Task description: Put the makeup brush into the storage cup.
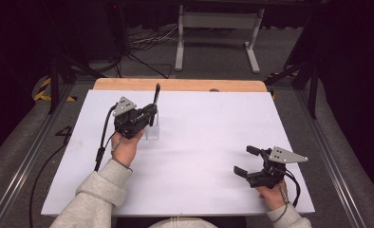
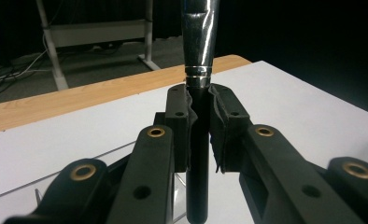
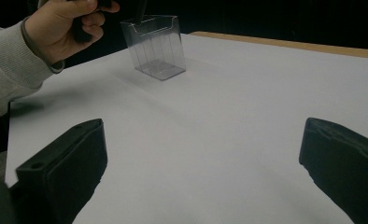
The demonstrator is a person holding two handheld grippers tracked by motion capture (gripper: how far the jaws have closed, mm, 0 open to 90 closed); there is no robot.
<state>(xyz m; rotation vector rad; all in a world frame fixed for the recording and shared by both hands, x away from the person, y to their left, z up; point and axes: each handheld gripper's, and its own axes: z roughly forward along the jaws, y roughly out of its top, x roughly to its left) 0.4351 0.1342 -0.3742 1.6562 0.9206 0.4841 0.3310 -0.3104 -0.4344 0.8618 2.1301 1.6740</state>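
A black-handled brush (image 1: 156, 96) with a silver ferrule (image 2: 200, 32) stands upright, and my left gripper (image 1: 152, 113) is shut on its handle (image 2: 198, 154). The left gripper's pads press the handle just below the ferrule. Under it stands a clear plastic holder (image 1: 153, 129) on the white table sheet (image 1: 204, 133). In the right gripper view the brush's lower end sits at the mouth of the holder (image 3: 155, 46), whose lower part looks empty. My right gripper (image 1: 244, 160) rests near the table's front right, jaws wide open with nothing between them (image 3: 205, 140).
A wooden table edge (image 1: 175, 84) shows beyond the white sheet. A white metal stand (image 1: 218, 28) and cables lie on the floor behind. The hand (image 3: 65, 28) with the left gripper hovers by the holder. Dark rails run along both sides of the table.
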